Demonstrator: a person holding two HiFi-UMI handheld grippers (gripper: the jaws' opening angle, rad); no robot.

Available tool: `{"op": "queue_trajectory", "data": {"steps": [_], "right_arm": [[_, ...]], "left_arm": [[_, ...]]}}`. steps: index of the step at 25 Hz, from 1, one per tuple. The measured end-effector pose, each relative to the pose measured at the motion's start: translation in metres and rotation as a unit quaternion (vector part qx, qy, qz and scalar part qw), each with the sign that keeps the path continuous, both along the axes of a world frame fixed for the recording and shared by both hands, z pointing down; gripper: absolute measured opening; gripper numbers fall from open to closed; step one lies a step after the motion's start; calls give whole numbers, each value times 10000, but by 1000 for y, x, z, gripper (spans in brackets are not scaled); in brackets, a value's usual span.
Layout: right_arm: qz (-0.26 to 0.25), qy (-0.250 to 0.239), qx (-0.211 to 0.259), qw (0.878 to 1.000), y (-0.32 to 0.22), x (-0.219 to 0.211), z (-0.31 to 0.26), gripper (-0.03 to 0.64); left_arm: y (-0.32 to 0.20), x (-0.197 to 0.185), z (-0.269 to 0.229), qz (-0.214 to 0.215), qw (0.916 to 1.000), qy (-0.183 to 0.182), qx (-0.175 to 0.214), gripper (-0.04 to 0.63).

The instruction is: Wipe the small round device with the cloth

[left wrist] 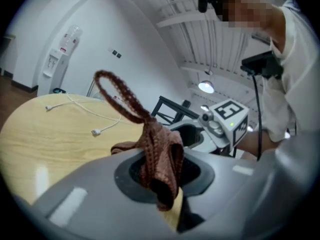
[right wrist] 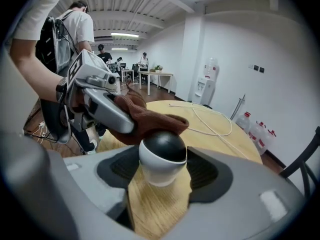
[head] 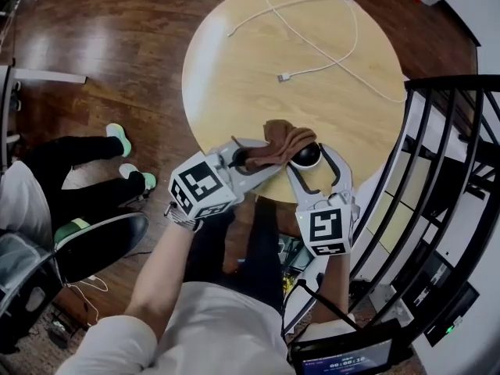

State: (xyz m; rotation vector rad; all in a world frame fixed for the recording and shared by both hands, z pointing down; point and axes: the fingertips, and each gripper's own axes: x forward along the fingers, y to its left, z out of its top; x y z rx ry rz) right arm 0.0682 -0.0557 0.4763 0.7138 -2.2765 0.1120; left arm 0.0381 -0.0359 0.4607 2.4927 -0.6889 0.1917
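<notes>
The small round device (head: 306, 155), with a black dome on a white base, sits at the near edge of the round wooden table (head: 234, 61). My right gripper (head: 310, 163) is shut on its white base (right wrist: 161, 165), one jaw on each side. My left gripper (head: 254, 158) comes in from the left and is shut on a brown cloth (head: 283, 141). The cloth (right wrist: 147, 120) lies bunched against the far left of the black dome. In the left gripper view the cloth (left wrist: 161, 151) hangs between the jaws with a loop sticking up, and the device is hidden.
A white charging cable (head: 312, 45) loops over the far half of the table. A black metal railing (head: 445, 170) stands close on the right. A seated person's legs and green-soled shoes (head: 119, 141) are on the floor to the left. Water bottles (right wrist: 252, 129) stand beyond the table.
</notes>
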Motion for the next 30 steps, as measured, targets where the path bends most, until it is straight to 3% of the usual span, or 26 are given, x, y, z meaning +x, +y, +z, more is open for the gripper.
{"op": "queue_trajectory", "data": {"steps": [2, 5, 7, 9, 12, 16, 20, 23, 24, 30], "right_arm": [[64, -38, -4, 10000, -1, 1, 1, 298], [194, 136, -15, 9997, 0, 2, 2, 298], [106, 436, 23, 9990, 2, 4, 2, 298], [-285, 600, 44, 9978, 7, 4, 0, 322], [-1084, 753, 247, 9910, 9, 7, -3, 358], [-2004, 1143, 560, 9714, -2, 13, 0, 360], [-2638, 996, 327, 9589, 0, -2, 1, 362], [-2769, 833, 163, 9572, 5, -6, 6, 358], [-2756, 805, 145, 9578, 6, -6, 8, 325], [-2384, 544, 98, 9696, 4, -5, 6, 324]], "left_arm": [[-1, -3, -16, -39, 9994, 321, 110, 76], [-16, -27, -27, -709, 9955, 620, 61, 76], [-27, -47, -14, -1230, 9919, 295, -119, 75], [-29, -57, 5, -1443, 9888, -242, -300, 76], [-25, -61, 25, -1469, 9852, -671, -573, 76], [-19, -55, 50, -1559, 9765, -862, -1209, 77], [-11, -47, 57, -1550, 9741, -812, -1433, 76], [-8, -47, 56, -1629, 9725, -726, -1499, 77], [-8, -49, 56, -1688, 9712, -700, -1527, 77], [-8, -54, 63, -1733, 9687, -762, -1608, 77]]}}
